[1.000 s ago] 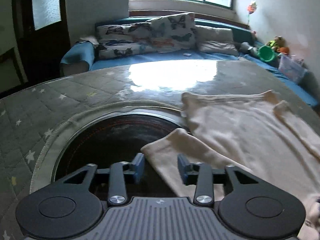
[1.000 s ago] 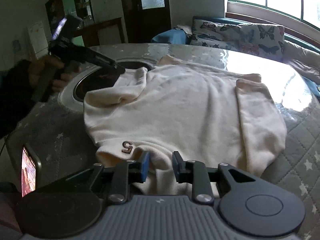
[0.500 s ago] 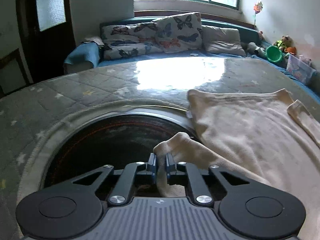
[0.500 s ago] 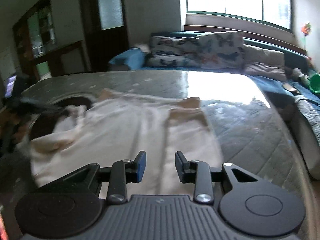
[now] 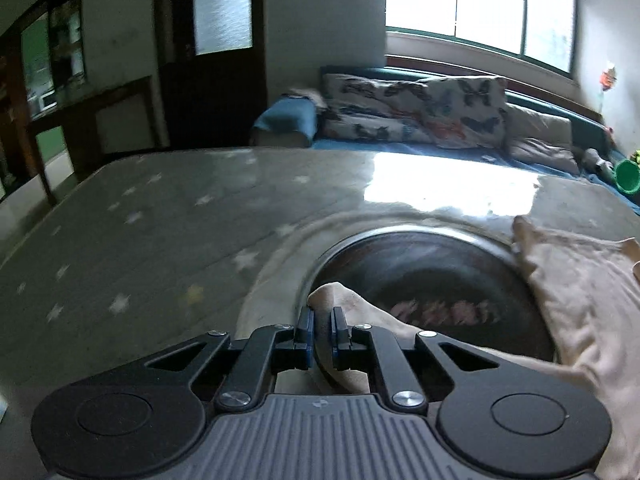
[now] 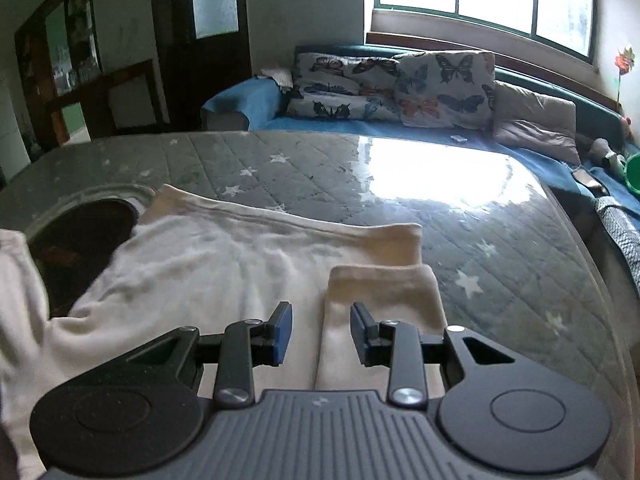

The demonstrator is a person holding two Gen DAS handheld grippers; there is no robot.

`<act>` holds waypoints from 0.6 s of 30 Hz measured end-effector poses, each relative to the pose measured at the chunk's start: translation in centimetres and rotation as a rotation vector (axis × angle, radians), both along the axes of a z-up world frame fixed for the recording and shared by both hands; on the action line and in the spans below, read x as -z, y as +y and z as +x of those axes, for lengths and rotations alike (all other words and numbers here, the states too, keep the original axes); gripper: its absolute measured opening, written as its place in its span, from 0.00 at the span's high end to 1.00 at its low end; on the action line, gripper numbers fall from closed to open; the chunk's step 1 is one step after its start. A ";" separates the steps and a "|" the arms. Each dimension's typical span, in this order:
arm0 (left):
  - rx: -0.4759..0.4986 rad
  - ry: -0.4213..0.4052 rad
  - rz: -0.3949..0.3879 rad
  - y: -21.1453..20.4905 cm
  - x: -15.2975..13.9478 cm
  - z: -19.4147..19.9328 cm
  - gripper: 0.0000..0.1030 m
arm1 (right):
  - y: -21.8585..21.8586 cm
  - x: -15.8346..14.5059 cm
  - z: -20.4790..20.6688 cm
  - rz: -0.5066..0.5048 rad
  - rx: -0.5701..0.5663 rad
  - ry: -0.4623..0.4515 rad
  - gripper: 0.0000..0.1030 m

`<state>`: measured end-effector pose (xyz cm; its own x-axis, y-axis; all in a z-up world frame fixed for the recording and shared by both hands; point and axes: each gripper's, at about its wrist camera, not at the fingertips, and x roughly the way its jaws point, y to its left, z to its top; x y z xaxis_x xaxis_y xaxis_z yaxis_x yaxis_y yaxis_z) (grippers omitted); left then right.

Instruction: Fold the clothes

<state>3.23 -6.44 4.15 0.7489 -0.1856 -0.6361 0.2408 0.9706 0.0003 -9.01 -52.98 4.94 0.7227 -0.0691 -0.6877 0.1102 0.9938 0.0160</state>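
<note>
The left gripper (image 5: 323, 327) is clamped on one cuff of the cream sweatshirt (image 6: 224, 256), raising that sleeve (image 5: 352, 312) over the round dark cooktop (image 5: 432, 280), probably to carry it inward for a fold. The right gripper (image 6: 320, 330) hangs with jaws apart above the other sleeve (image 6: 384, 292), which lies folded across the body. The sweatshirt lies on the star-quilted table cover (image 6: 480, 240). Count: one garment, two sleeves, two grippers.
</note>
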 end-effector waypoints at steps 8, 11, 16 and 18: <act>-0.030 0.052 -0.006 1.3 1.5 -0.5 0.91 | 0.0 2.0 2.0 -0.060 0.054 0.040 0.88; -0.028 0.052 -0.007 1.3 1.4 -0.5 0.91 | -0.8 1.3 0.9 -0.047 0.083 -0.001 0.97; -0.025 0.054 -0.007 1.4 1.5 -0.4 0.91 | -3.5 -1.2 -3.7 -0.037 0.182 -0.105 0.97; -0.027 0.060 -0.005 1.3 1.7 -0.3 0.91 | -4.9 -2.2 -6.2 -0.028 0.231 -0.137 0.97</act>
